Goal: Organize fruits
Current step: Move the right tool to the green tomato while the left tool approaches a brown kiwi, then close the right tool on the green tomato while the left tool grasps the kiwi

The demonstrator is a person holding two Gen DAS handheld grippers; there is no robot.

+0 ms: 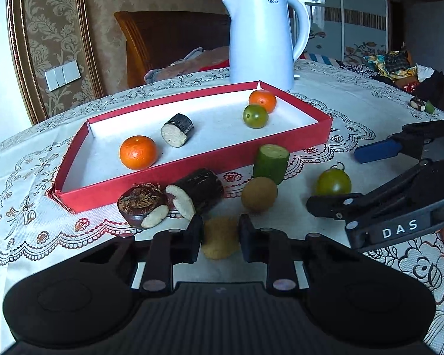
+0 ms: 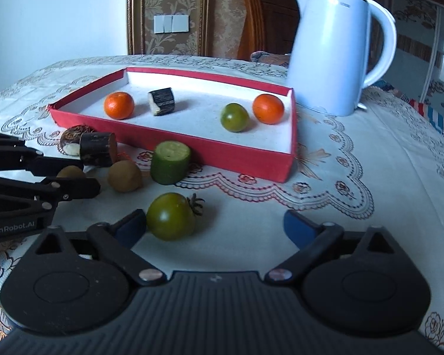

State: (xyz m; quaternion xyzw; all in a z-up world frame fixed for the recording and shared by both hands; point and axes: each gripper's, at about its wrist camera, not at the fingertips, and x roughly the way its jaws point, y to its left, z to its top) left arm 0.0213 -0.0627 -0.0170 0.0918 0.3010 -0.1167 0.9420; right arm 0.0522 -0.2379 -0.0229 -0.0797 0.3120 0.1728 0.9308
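Observation:
A red tray holds two oranges, a dark cut piece and a green tomato. My left gripper is shut on a small brown-yellow fruit resting on the table; that fruit shows in the right wrist view. My right gripper is open, its left finger beside a green tomato. In front of the tray lie a brown kiwi, a green cucumber piece and dark root pieces.
A white kettle stands behind the tray. The table has a lace cloth. Small pieces lie at the far right edge near clothes. A wooden chair stands behind.

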